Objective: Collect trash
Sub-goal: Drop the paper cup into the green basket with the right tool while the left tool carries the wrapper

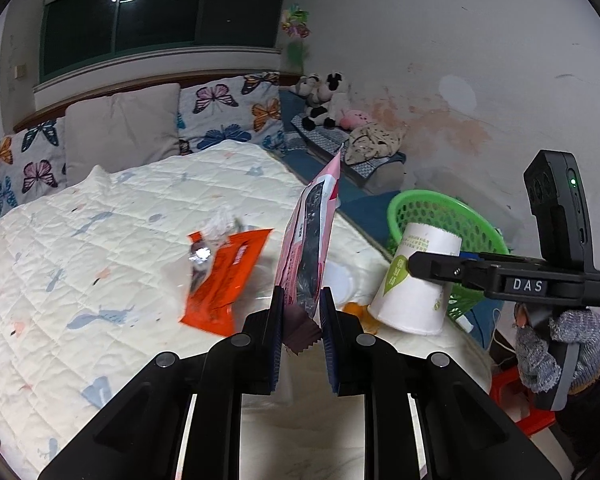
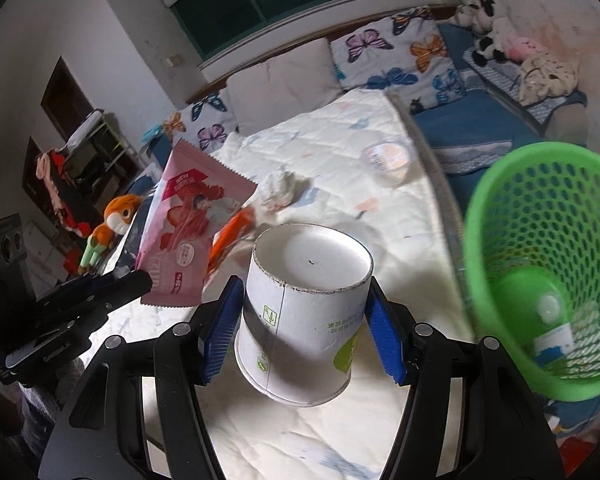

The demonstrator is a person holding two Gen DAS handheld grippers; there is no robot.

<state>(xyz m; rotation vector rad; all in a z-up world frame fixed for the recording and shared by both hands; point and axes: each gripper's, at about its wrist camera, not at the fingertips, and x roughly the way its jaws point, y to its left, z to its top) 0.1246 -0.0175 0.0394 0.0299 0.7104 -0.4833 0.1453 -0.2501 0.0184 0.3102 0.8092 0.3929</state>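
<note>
Your left tongs (image 1: 301,300) are clamped narrow on the pink snack bag (image 1: 310,236) sticking straight up, your right tongs (image 2: 306,320) grip the upside-down paper cup (image 2: 306,312), and the green basket (image 2: 540,264) sits just right of those.

- Left wrist view looks down its fingers, close over the bed (image 1: 100,248), toward the pillows.
- Right wrist view, likewise; both share the green basket (image 2: 540,264) off the bed's right edge.

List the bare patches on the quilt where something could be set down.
Free: quilt left of the orange wrapper, up to the pillows.
Crowded: the right edge by the basket, with tissue and plastic cup.
</note>
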